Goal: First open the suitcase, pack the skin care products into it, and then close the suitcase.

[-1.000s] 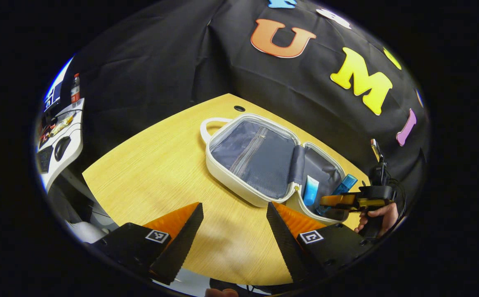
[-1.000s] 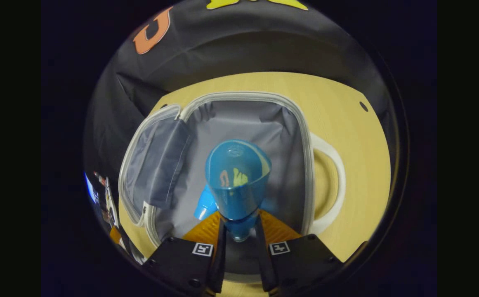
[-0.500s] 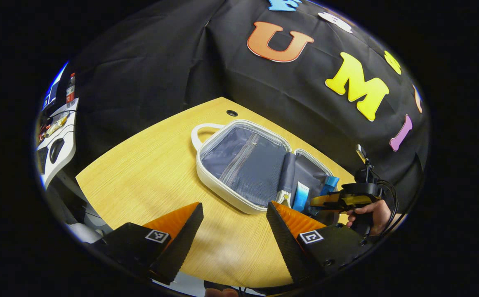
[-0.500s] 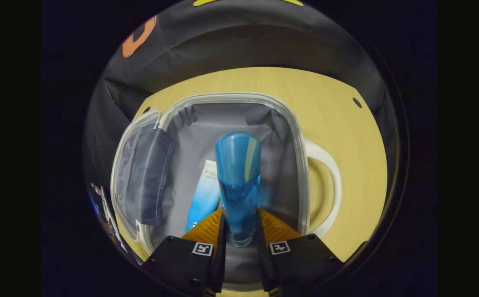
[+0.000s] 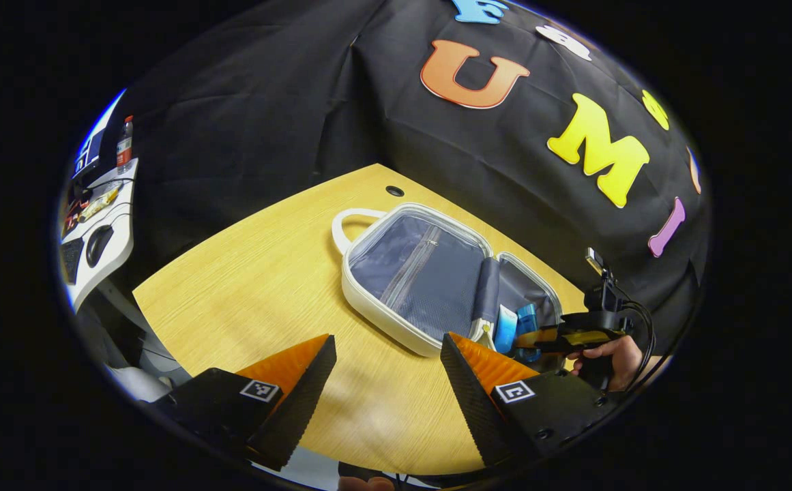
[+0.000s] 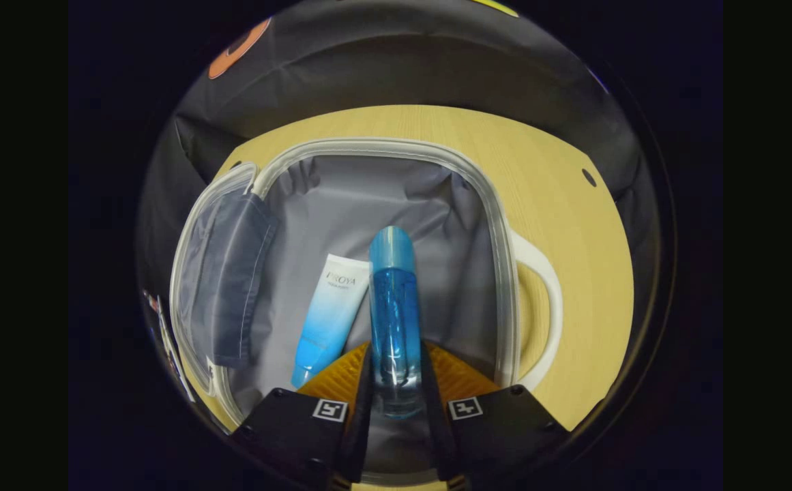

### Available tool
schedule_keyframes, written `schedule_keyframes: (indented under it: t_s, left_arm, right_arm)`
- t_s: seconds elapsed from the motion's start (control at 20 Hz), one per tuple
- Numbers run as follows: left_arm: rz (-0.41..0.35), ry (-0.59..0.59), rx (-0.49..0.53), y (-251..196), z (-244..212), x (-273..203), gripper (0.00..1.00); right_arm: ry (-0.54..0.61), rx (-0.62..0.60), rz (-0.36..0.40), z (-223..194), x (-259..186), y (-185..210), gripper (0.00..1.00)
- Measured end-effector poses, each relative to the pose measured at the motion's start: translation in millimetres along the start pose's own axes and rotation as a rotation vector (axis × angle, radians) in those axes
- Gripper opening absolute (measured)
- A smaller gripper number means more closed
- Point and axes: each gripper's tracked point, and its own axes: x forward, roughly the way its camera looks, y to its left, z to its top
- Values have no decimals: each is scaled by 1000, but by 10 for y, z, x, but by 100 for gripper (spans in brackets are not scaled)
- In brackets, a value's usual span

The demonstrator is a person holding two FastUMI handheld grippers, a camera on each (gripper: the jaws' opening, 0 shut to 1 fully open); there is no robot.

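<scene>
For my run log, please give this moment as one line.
suitcase: open | right gripper: holds blue bottle inside | tube: packed | left gripper: open

A recording booth set up inside an office or lab: black cloth wall [image 5: 266, 116] drapes behind a wooden desk [image 5: 259, 286]. Beyond the cloth, a white side table [image 5: 106, 232] carries a computer mouse [image 5: 99, 243], cables and a drink bottle [image 5: 124, 143].
</scene>
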Motion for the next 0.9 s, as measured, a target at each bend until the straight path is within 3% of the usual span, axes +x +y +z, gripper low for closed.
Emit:
schedule_keyframes:
  t_s: [0.2, 0.3, 0.5, 0.7, 0.9]
  left_arm:
    - [-14, -49, 33, 261, 225, 196, 99]
    - [-58, -109, 9, 371, 434, 279, 99]
    - [-136, -182, -76, 676, 822, 582, 98]
    - [-215, -138, -204, 859, 1041, 1140, 98]
    - [-285, -52, -356, 873, 1075, 1720, 96]
  right_arm:
    - [-41, -49, 25, 27, -203, 7, 39]
    - [-96, -80, 57, 67, -443, -1, 55]
    - [-306, -204, 192, 215, -1250, 49, 76]
    - [-451, -365, 224, 174, -1993, -169, 75]
    - [-473, -326, 208, 157, -2270, -430, 77]
